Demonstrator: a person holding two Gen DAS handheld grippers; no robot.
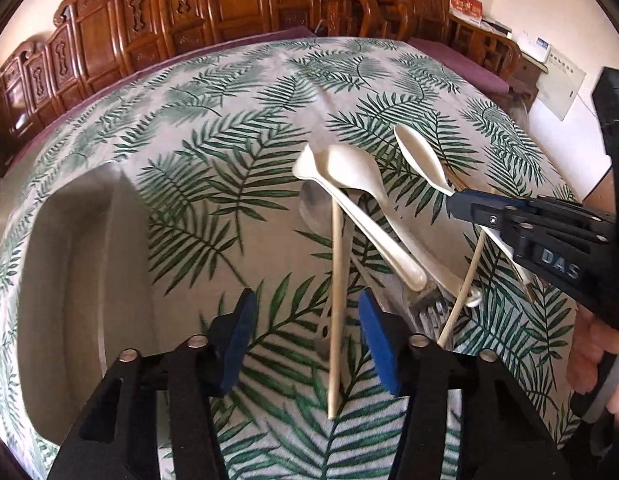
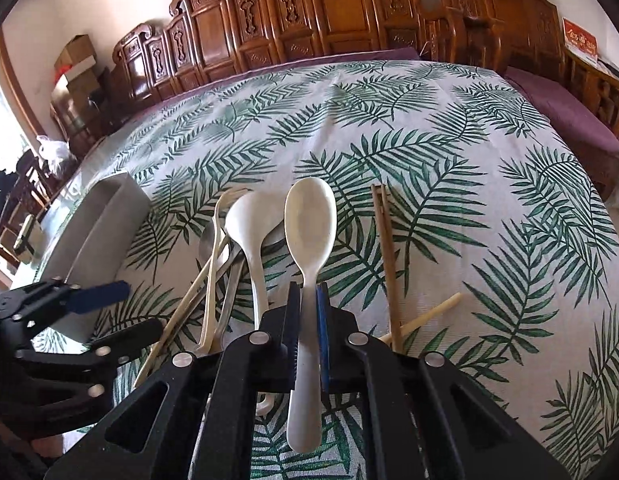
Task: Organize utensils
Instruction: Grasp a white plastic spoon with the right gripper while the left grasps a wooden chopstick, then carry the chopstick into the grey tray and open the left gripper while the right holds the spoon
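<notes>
On the leaf-print cloth [image 2: 449, 128] | right gripper [image 2: 308, 344] pinches a white spoon [image 2: 309, 224] by the handle, bowl forward | left gripper [image 1: 305, 340] hangs spread over a pale chopstick [image 1: 336, 304], pads clear of it | other spoons and chopsticks in a pile [image 1: 373, 220] just beyond | grey tray [image 1: 81, 280] to its left
</notes>
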